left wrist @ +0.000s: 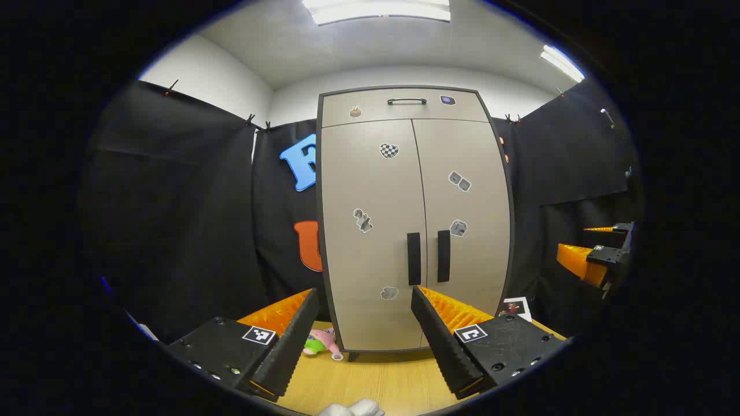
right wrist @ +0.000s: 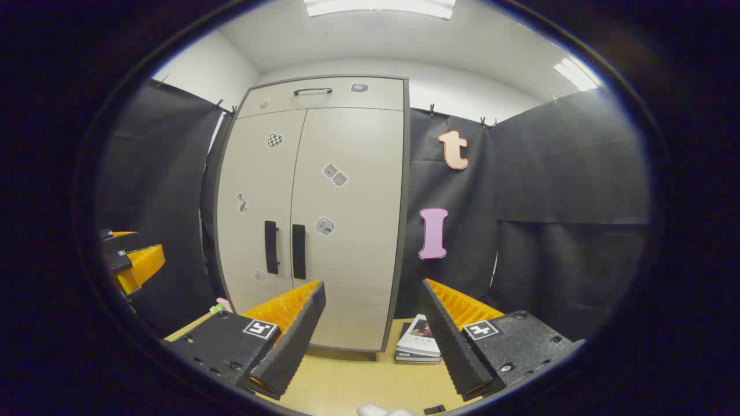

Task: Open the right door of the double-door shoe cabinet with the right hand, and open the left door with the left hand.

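**Both doors shut, both grippers spread and waiting**

Nearest in the left gripper view, the left gripper has its fingers spread wide, holding nothing, above the wooden tabletop. Beyond it, going left to right, a small pink and green toy lies at the foot of the shoe cabinet, then the left door handle and the right door handle stand side by side at the centre seam. Both doors are closed. In the right gripper view, the right gripper is likewise released, well short of the cabinet, with a stack of booklets beside the cabinet's base.

The right door goes first, I'd judge: steer the right gripper leftward to its handle, straddle the vertical bar squarely, close firmly, then pull along the door's arc, not straight back.
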